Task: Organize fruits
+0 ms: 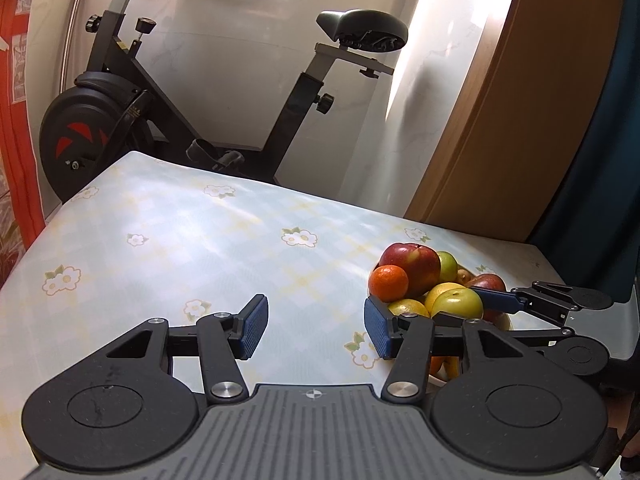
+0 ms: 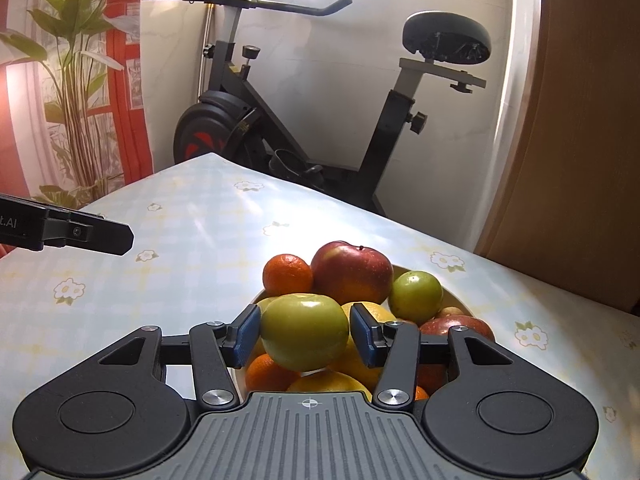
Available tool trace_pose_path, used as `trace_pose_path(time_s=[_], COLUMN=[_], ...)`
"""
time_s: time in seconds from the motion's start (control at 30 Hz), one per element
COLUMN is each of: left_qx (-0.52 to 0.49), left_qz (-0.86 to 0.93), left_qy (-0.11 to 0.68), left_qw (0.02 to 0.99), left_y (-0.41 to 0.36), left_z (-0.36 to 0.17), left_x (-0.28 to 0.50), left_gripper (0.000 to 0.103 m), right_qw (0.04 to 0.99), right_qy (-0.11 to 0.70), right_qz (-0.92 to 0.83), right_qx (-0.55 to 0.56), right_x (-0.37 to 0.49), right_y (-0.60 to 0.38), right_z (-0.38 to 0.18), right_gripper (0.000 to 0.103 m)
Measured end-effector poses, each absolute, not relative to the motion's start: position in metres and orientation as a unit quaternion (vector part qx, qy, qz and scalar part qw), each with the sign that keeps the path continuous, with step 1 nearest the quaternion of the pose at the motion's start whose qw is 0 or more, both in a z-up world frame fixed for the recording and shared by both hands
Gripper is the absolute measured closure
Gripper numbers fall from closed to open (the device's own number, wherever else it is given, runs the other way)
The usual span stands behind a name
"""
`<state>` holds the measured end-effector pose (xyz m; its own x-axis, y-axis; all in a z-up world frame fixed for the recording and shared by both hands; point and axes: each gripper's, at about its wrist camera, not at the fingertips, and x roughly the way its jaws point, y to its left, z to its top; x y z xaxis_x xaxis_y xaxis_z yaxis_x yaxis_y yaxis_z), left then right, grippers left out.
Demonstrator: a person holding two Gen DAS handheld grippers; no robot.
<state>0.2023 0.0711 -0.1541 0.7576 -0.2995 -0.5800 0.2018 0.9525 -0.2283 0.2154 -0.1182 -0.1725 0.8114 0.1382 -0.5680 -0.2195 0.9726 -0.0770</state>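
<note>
Right gripper: nearest the lens, its blue pads flanked the green apple, seemingly touching both sides; a firm clamp could not be confirmed.
Green apple: sat atop the fruit pile in the bowl, dead centre between the pads.
Left gripper: jaws stood apart and empty over the floral tablecloth, the bowl at its three o'clock.
Step in hand: probably taking the first fruit from the pile.
Next move: likely a firm squeeze, then a straight lift clear of the red apple at twelve o'clock and the mandarin at eleven.
</note>
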Motion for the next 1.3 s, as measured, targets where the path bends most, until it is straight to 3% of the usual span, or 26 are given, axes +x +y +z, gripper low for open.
trace_pose_path(time_s=[0.27, 0.57, 0.7, 0.93, 1.3], left_qx=[-0.064, -0.045, -0.032, -0.001, 0.013], left_qz=[-0.129, -0.124, -0.124, -0.128, -0.134], left_qy=[0.328, 0.314, 0.308, 0.303, 0.275], left_qw=[0.934, 0.940, 0.943, 0.944, 0.952], left_y=[0.068, 0.062, 0.058, 0.047, 0.035], left_z=[-0.157, -0.142, -0.133, -0.112, -0.067], left_x=[0.199, 0.188, 0.181, 0.163, 0.125], left_gripper=[0.043, 0.027, 0.017, 0.014, 0.011], right_qw=[0.951, 0.958, 0.962, 0.967, 0.970], right_qy=[0.291, 0.278, 0.268, 0.253, 0.228], right_qz=[0.087, 0.066, 0.045, -0.009, -0.062], right_qx=[-0.061, -0.039, -0.017, 0.008, 0.056], right_x=[0.208, 0.192, 0.182, 0.152, 0.095], right_y=[-0.124, -0.136, -0.147, -0.160, -0.175], right_z=[-0.171, -0.161, -0.153, -0.128, -0.082], right_gripper=[0.050, 0.043, 0.029, 0.000, 0.000])
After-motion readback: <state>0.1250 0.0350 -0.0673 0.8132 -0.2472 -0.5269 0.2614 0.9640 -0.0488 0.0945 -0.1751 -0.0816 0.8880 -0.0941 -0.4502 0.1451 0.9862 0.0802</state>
